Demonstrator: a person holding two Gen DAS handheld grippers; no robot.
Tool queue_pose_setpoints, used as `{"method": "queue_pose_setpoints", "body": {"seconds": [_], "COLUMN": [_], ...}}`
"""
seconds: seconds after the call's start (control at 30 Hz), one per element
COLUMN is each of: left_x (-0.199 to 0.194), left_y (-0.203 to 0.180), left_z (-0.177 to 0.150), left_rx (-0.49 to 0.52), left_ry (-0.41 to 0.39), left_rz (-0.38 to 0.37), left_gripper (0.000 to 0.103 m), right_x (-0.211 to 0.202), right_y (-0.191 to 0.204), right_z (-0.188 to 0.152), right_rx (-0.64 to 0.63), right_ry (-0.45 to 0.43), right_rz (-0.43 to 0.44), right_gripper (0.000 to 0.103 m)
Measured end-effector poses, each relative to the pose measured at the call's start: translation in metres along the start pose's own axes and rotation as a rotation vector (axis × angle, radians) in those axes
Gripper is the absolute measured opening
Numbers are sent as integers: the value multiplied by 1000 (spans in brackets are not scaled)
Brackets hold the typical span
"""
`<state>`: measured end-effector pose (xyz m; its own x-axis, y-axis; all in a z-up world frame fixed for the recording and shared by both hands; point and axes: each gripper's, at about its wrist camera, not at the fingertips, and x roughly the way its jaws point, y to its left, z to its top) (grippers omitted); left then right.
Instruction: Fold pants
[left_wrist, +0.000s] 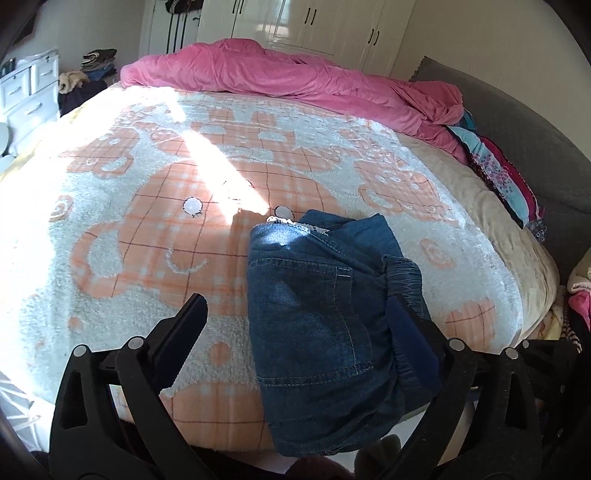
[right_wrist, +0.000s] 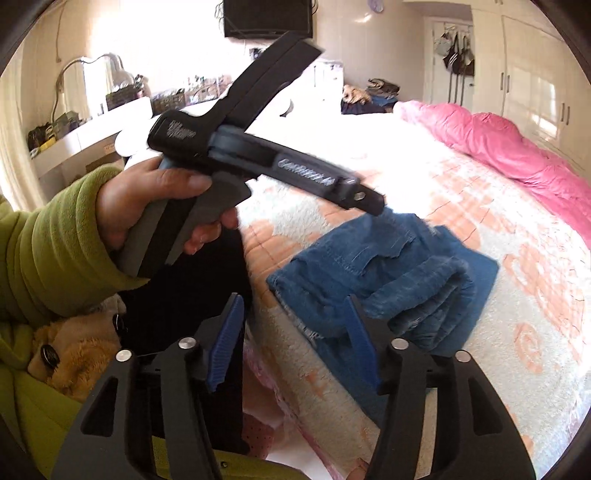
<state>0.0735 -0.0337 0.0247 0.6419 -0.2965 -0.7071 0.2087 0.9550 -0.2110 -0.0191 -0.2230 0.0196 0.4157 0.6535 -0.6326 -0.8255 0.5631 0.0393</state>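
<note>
- The bed (left_wrist: 110, 229) fills both views, covered by a fleecy peach-and-white blanket (left_wrist: 155, 258), with a pink quilt (left_wrist: 295, 79) bunched along the far side and strong sunlight washing out part of the cover.
- The pants (left_wrist: 317, 306), blue denim, lie folded into a compact bundle on the blanket near the bed's front edge; in the right wrist view the elastic waistband sits rumpled on top and one corner reaches close to the edge.
- The fold looks finished or nearly so, and neither tool has cloth in it.
- Risk: the bundle sits close to the bed edge, so a brush from either tool as it moves away could drag it off or flip the top layer open.
- Risk: the bunched waistband is springy and thick; left unpressed, it may push the top layer up and loosen the fold.
- Risk: the fleecy blanket grips denim, so sliding the bundle rather than lifting it could pull the lower layers out of line.
- The person's left hand (right_wrist: 155, 206), in a green sleeve (right_wrist: 55, 251), grips the handle with the tool angled down toward the pants.
- The left gripper (left_wrist: 299, 314) stands spread wide above the bundle, pads clear of the cloth.
- The right gripper (right_wrist: 295, 325) is partly spread, nothing pinched, hanging just over the bed's edge beside the pants.
</note>
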Motion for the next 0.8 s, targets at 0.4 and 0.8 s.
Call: {"method": "queue_pose_setpoints", "body": {"seconds": [0.4, 0.8], "left_x": [-1, 62], "left_y": [25, 27], "left_z": [-7, -24], "left_rx": [-87, -158], "left_ry": [-12, 133], "left_rz": [13, -121], "left_gripper": [93, 93], "right_x": [-23, 31], "right_y": [-91, -158], "right_z": [-12, -46], "right_rx": [408, 738], "right_ry": [-42, 70], "right_rz": [-257, -101], "right_gripper": [81, 68]}}
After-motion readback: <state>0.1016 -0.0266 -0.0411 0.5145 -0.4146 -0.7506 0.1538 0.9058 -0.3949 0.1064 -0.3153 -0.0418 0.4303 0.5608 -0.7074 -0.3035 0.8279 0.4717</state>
